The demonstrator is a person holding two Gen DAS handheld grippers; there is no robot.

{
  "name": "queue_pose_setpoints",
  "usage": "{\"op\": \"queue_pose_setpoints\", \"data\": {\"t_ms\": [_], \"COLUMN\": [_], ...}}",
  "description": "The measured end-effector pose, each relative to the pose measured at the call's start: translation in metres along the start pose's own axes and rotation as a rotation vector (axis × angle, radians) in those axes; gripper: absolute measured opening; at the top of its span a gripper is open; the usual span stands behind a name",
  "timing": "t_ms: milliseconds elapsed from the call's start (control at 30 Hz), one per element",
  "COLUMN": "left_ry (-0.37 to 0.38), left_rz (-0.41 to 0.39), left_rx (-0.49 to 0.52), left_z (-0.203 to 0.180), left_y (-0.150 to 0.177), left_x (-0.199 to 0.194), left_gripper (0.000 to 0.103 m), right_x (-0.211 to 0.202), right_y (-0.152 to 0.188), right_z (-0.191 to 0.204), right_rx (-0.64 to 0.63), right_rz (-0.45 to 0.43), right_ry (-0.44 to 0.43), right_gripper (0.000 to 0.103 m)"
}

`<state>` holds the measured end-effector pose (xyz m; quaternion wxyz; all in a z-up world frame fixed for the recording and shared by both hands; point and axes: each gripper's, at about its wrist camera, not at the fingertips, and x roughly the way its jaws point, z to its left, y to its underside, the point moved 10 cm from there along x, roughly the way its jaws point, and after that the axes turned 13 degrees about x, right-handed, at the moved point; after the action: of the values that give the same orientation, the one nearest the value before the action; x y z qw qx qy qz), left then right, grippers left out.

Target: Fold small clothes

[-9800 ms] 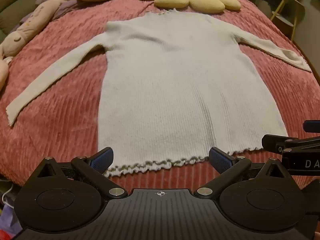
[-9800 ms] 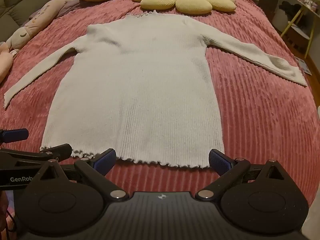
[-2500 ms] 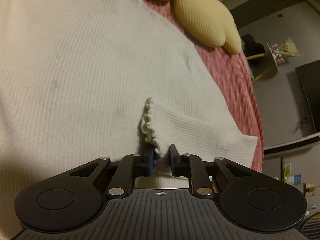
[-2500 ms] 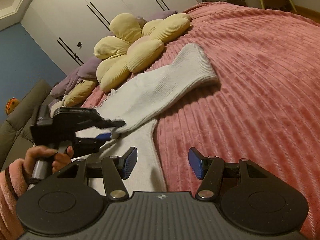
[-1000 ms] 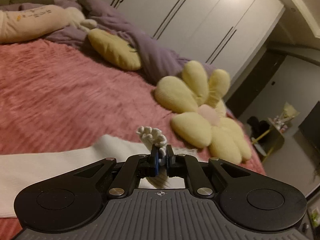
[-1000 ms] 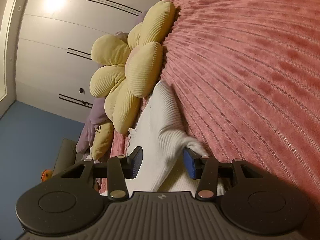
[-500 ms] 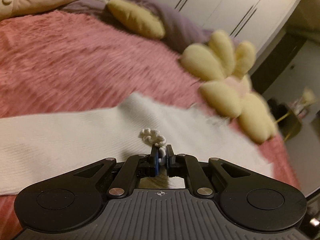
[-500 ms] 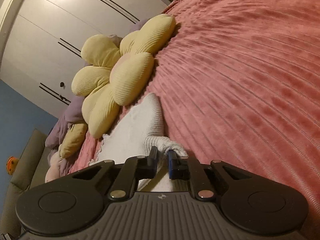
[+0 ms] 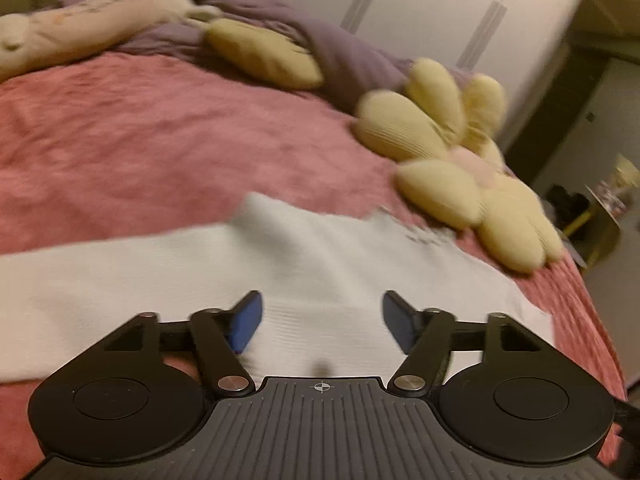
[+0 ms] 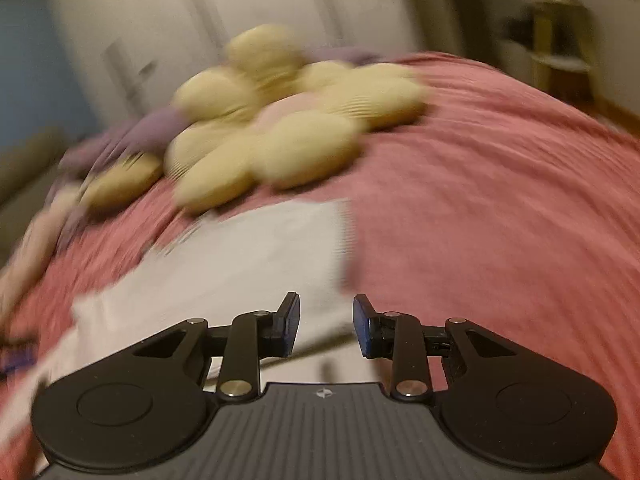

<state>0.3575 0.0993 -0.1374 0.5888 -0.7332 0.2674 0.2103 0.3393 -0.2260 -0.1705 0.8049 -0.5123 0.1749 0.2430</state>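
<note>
The white ribbed sweater lies on the pink bedspread, with one sleeve stretching left. It also shows in the right wrist view, where its right edge looks folded straight. My left gripper is open and empty just above the sweater. My right gripper is open and empty over the sweater's near right part. Both views are motion-blurred.
A yellow flower cushion lies beyond the sweater, also in the right wrist view. A yellow pillow, purple bedding and a long plush toy lie at the bed's head. A yellow side table stands to the right.
Both grippers have opened and let go of the cloth they held. Both have pulled back a little, with the sweater left lying flat.
</note>
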Motion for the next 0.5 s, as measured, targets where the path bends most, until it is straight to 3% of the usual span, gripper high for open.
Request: {"op": "queue_pose_setpoints", "data": {"t_ms": [133, 200, 267, 367, 500], "left_ry": [0.026, -0.034, -0.1, -0.096, -0.111], "left_rz": [0.03, 0.089, 0.103, 0.054, 0.039], "left_rx": [0.072, 0.115, 0.158, 0.153, 0.058], "left_z": [-0.038, -0.038, -0.028, -0.009, 0.018], "left_y": [0.007, 0.019, 0.028, 0.034, 0.032], "left_x": [0.034, 0.055, 0.065, 0.055, 0.042], "left_gripper": [0.076, 0.074, 0.073, 0.075, 0.073], "right_x": [0.033, 0.047, 0.057, 0.06, 0.05], "right_y": [0.028, 0.034, 0.032, 0.017, 0.001], "right_z": [0.062, 0.07, 0.06, 0.02, -0.012], "right_rx": [-0.256, -0.323, -0.348, -0.331, -0.225], "right_rz": [0.057, 0.061, 0.073, 0.025, 0.015], "right_ry": [-0.051, -0.036, 0.023, 0.123, 0.091], "right_gripper": [0.029, 0.029, 0.029, 0.029, 0.02]}}
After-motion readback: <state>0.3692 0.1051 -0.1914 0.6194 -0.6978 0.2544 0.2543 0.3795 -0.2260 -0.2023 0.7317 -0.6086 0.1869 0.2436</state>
